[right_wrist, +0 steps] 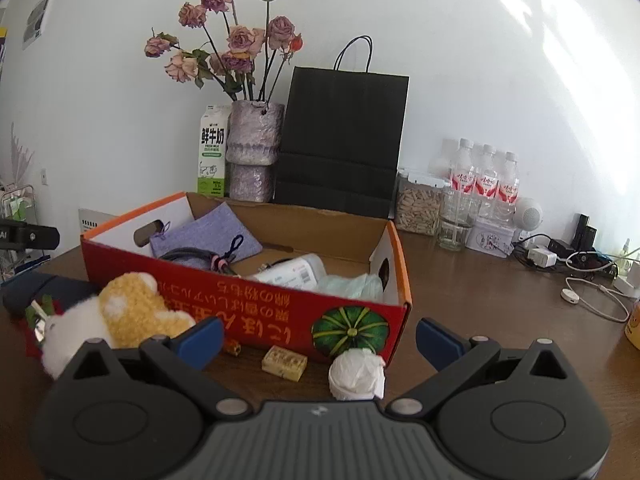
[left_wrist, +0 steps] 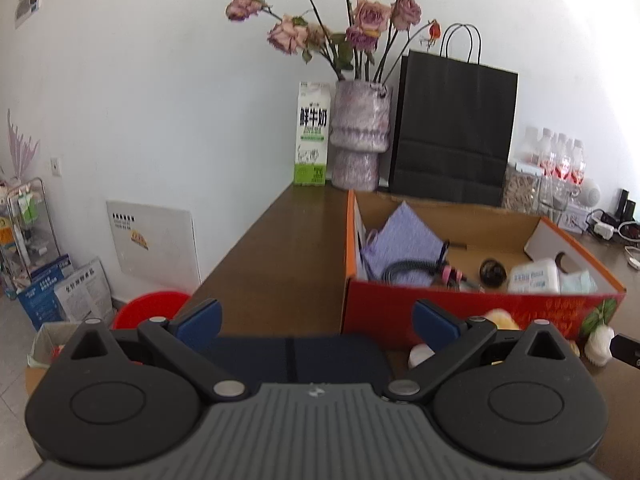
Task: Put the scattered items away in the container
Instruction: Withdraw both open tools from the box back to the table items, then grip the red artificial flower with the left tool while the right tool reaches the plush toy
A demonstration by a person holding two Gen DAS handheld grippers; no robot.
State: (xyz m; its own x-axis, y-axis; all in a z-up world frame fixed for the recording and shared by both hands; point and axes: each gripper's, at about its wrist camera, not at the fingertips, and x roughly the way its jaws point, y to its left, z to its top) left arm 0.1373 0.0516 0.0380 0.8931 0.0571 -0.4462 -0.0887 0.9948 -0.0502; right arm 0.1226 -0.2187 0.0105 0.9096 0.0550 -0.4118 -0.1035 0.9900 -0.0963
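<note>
Box (right_wrist: pixel 360 236), red cardboard, part-filled. Outside its front wall: plush toy (right_wrist: pixel 120 316), wrapped soap bar (right_wrist: pixel 285 362), white wad (right_wrist: pixel 356 372). Right gripper (right_wrist: pixel 320 340) & left gripper (left_wrist: pixel 316 322): both spread wide, empty. Rec: centre wad between pads, squeeze gently, lift over wall.

From my right wrist view, the open red cardboard box (right_wrist: pixel 248 312) sits at twelve o'clock on the brown wooden table (right_wrist: pixel 480 300). Before it lie a small yellow wrapped block (right_wrist: pixel 284 363) and a crumpled white bag (right_wrist: pixel 357 374); a fluffy yellow-white plush toy (right_wrist: pixel 120 316) lies at ten. Behind stand a tall milk carton (right_wrist: pixel 212 152), a textured vase (right_wrist: pixel 253 152) and a black paper bag (right_wrist: pixel 340 140).
</note>
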